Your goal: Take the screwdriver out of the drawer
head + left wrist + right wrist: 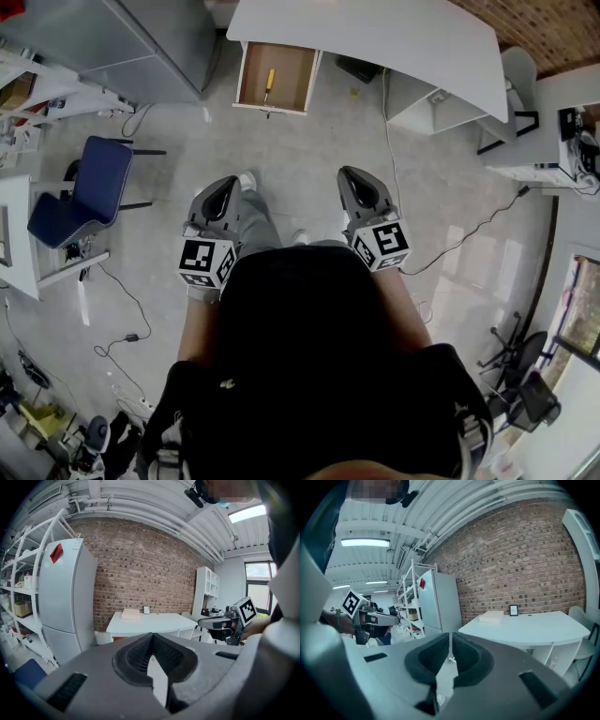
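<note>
A yellow-handled screwdriver (pixel 269 84) lies in the open wooden drawer (pixel 251 82) that is pulled out from the white desk (pixel 375 37), far ahead of me in the head view. Both grippers hang at waist height, well short of the drawer. The left gripper (pixel 225 184) (pixel 152 637) is shut with nothing between its pads. My right gripper (pixel 354 178) (pixel 450 637) is likewise shut and empty. Each gripper view shows the other gripper off to the side: the right gripper (pixel 220 623) and the left gripper (pixel 375 618). The drawer's inside is hidden in both gripper views.
A blue chair (pixel 84 192) stands at the left beside a white table (pixel 14 234). A grey fridge (pixel 65 602) stands left of the desk. Cables (pixel 469 234) run across the floor at the right. A flat box (pixel 131 614) lies on the desk.
</note>
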